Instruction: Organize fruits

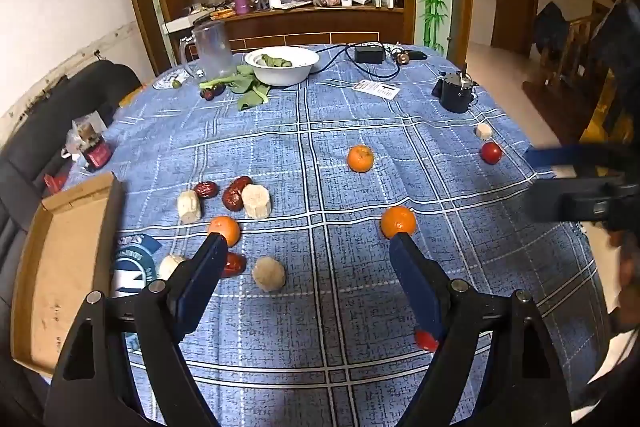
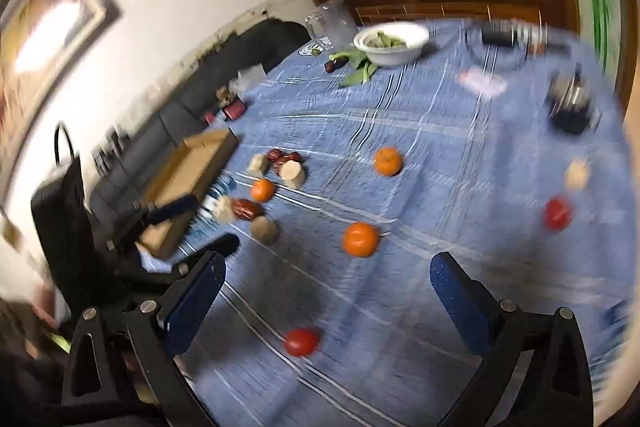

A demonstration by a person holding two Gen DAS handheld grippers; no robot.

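Fruit lies all over your counter [image 1: 360, 327]. At the left sits a cardboard tray [image 1: 60, 267], then dates [image 1: 236, 193] and banana bits [image 1: 256, 201], three oranges [image 1: 360, 158] in the middle, a tomato [image 1: 491, 152] far right. Your left gripper [image 1: 308, 247] and right gripper [image 2: 328, 267] hang with jaws wide, holding nothing.

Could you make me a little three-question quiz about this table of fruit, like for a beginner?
1. True or false: the left gripper is holding a fruit.
2. How many oranges lie on the blue checked tablecloth?
3. What sits in the white bowl: A) oranges, B) green leaves, C) tomatoes?

Key:
1. False; both it and the right gripper are open and empty.
2. Three.
3. B.
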